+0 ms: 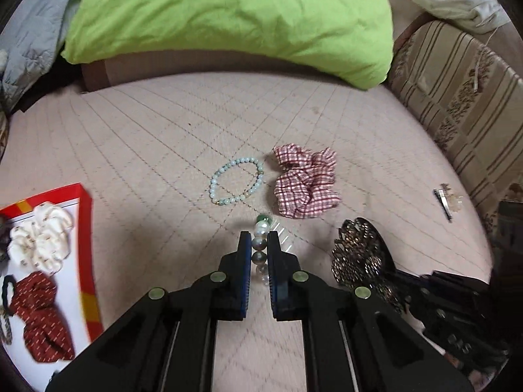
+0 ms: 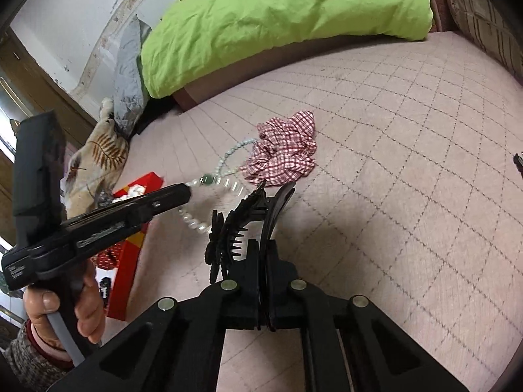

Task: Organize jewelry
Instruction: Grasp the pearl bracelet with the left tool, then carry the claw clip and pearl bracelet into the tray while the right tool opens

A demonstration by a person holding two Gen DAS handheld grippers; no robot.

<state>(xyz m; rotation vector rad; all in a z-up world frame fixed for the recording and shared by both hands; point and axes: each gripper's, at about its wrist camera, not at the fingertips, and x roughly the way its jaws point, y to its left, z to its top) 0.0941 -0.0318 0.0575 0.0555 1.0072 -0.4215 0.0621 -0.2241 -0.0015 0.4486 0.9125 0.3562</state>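
A home bedroom: a quilted mattress (image 1: 163, 137), a green duvet (image 1: 228, 16) and a grey pillow (image 2: 129, 75).

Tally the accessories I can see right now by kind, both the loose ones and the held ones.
Scrunchies: 3 (checked scrunchie, white scrunchie, dark red scrunchie)
Bead bracelets: 2 (pale green bracelet on the bed, pearl bracelet in the left gripper)
Hair clips: 2 (black lace clip in the right gripper, small clip lying far right)
Total: 7

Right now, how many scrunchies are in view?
3: a red-checked scrunchie lying on the bed, a white scrunchie and a dark red scrunchie in the red box. Others may be hidden.
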